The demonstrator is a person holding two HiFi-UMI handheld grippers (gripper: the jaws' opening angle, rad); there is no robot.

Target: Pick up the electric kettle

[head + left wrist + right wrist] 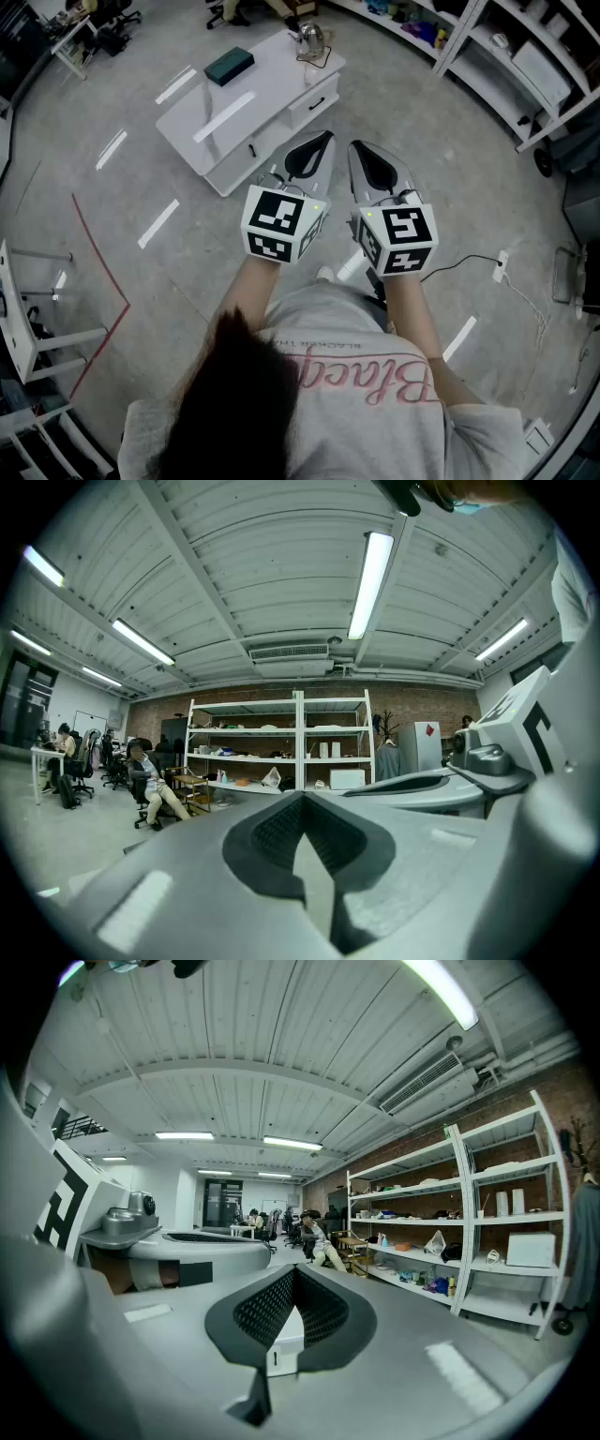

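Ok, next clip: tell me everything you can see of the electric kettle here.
The electric kettle shows only in the head view, small and far off. It looks silvery and rounded, like metal, and stands upright on the far corner of the white low cabinet. A dark cord loops on the top beside it. Handle, lid and base are too small to tell apart. A dark green box lies apart from it. The left gripper and right gripper are well short of it.

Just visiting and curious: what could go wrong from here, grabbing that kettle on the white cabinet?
Both the left gripper and right gripper are shut; unopened, they would likely knock the kettle rather than grasp it. It stands near the cabinet's far corner with a cord beside it, which might snag.
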